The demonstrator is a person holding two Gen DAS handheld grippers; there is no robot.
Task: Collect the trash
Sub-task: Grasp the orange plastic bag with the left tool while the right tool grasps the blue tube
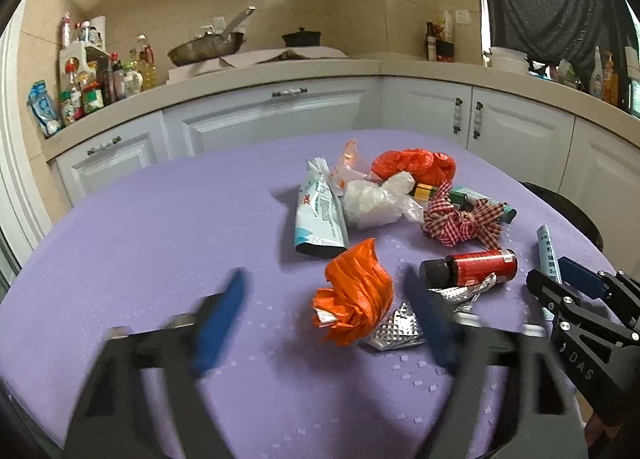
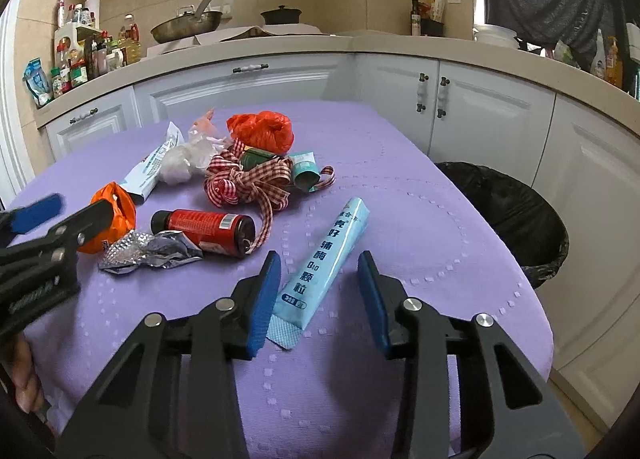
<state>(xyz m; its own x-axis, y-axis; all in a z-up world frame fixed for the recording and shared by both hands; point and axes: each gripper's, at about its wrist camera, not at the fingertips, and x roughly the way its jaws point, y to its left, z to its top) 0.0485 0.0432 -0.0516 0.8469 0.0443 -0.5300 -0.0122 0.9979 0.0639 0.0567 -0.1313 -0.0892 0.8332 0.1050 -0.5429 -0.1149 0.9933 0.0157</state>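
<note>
Trash lies on a purple-clothed table (image 1: 160,227). My left gripper (image 1: 332,299) is open, blurred, its fingers on either side of a crumpled orange wrapper (image 1: 356,299) with silver blister packs (image 1: 396,331) beside it. A red bottle with a black cap (image 1: 472,269) lies to the right. My right gripper (image 2: 318,291) is open around the near end of a light blue sachet (image 2: 326,259), not touching it. The red bottle (image 2: 208,229), the foil (image 2: 148,251) and a red checked ribbon (image 2: 248,187) lie to its left. The left gripper (image 2: 68,211) shows at the left edge.
A bin with a black liner (image 2: 516,215) stands right of the table. Farther back lie a white-blue pouch (image 1: 320,211), a clear bag (image 1: 372,203), a red bag (image 1: 416,165) and green tubes (image 2: 306,175). White cabinets (image 1: 260,115) and a cluttered counter stand behind.
</note>
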